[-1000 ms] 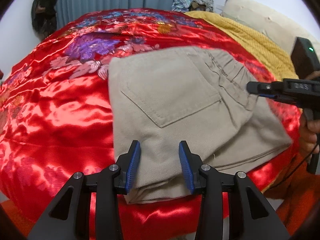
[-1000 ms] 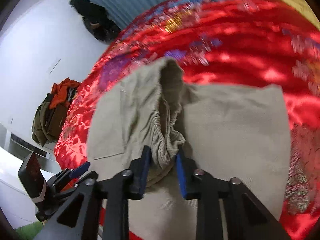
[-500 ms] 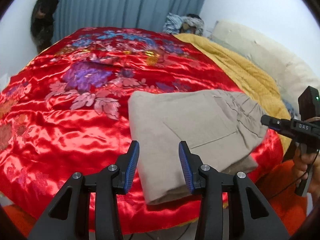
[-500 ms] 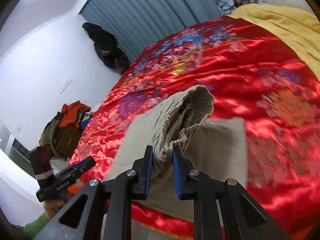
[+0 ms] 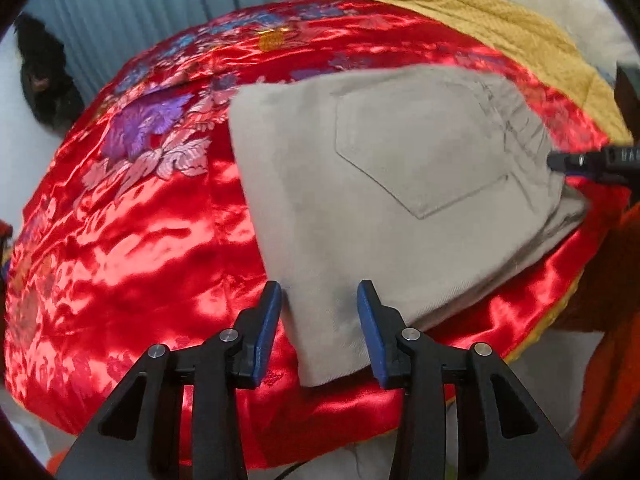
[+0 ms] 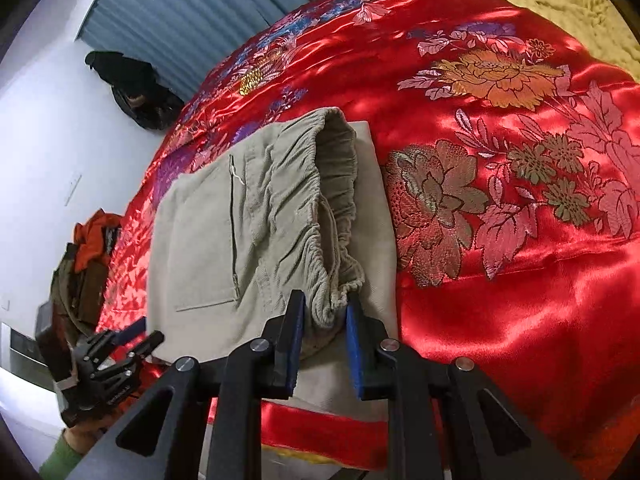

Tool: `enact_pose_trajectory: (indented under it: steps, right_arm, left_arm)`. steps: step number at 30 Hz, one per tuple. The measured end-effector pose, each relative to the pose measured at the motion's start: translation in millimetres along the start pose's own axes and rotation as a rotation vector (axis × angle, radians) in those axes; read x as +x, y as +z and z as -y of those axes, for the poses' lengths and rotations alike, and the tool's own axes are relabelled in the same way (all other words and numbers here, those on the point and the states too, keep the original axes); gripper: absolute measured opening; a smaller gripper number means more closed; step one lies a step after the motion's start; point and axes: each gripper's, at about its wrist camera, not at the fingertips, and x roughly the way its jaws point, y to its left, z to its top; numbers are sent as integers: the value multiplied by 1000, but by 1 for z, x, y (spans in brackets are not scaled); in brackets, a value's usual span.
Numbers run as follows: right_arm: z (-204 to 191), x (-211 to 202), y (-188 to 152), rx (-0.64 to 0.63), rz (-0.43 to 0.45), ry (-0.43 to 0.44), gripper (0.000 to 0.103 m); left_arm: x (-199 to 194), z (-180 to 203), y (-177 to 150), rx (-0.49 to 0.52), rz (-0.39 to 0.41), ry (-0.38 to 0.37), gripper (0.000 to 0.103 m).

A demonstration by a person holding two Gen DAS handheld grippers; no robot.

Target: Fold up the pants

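Beige pants (image 5: pixel 400 160) lie folded on the red satin bedspread (image 5: pixel 140 240), back pocket up. My left gripper (image 5: pixel 320 292) hovers over their near left corner; its jaws are opening, and the flat cloth lies between the blue pads unpinched. My right gripper (image 6: pixel 324 304) is shut on the gathered elastic waistband (image 6: pixel 320 208), which stands open like a mouth on top of the folded pants (image 6: pixel 208 240). The right gripper (image 5: pixel 556 162) also shows at the pants' right edge in the left wrist view. At lower left of the right wrist view, a hand holds the left gripper (image 6: pixel 148 332).
The bedspread (image 6: pixel 520 320) has embroidered flowers. A yellow blanket (image 5: pixel 500 32) covers the far right of the bed. Blue curtains (image 6: pixel 180 12) and a dark hanging item (image 6: pixel 136 92) stand behind. A pile of clothes (image 6: pixel 88 248) sits beside the bed on the left.
The right gripper has carried the lifted waistband down onto the folded stack. The left gripper has shifted so the pants' corner now lies between its fingers, and its gap looks slightly wider.
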Motion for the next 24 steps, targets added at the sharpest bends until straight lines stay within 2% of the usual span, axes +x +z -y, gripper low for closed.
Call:
enact_pose_trajectory:
  steps: [1,2,3,4,7,10,12,15,17,20,21,22,24]
  right_arm:
    - [-1,-1,2,0,2,4,24]
    - [-1,-3,2,0,2,7,25]
    - [-2,-7,2,-2,4,7,32]
    - [-1,-12,1,-6,14,-8,36]
    - [-12,-40,5,-68,124,-92,36]
    - [-42,-54,18,-196,181,-116,36]
    - [-72,-56,27,-305,210,-94,36]
    - [-100,-43,30,-435,230,-69,36]
    - [-101,-22,26,-477,203,-75,36]
    - [-77,31,17,-475,33,-200,35]
    - [-67,42,13,-461,0,-209,32]
    - [-62,42,10,-448,30,-191,32]
    - [-62,39,10,-437,38,-189,31]
  left_arm:
    - [-8,-8,2,-45,10,-13,55]
    - [-16,-15,3,-79,27,-27,59]
    - [-25,-22,4,-111,53,-38,65]
    - [-35,-30,6,-147,86,-44,66]
    - [-45,-40,16,-188,120,-38,66]
    - [-31,-31,29,-161,81,7,66]
    - [-16,-19,33,-134,34,71,66]
    - [6,-4,30,-101,-33,111,66]
    - [17,3,26,-81,-64,125,66]
    - [18,9,22,-72,-65,130,67]
    - [18,9,22,-72,-66,128,68]
    - [18,10,22,-70,-65,129,68]
    - [18,10,22,-68,-65,132,69]
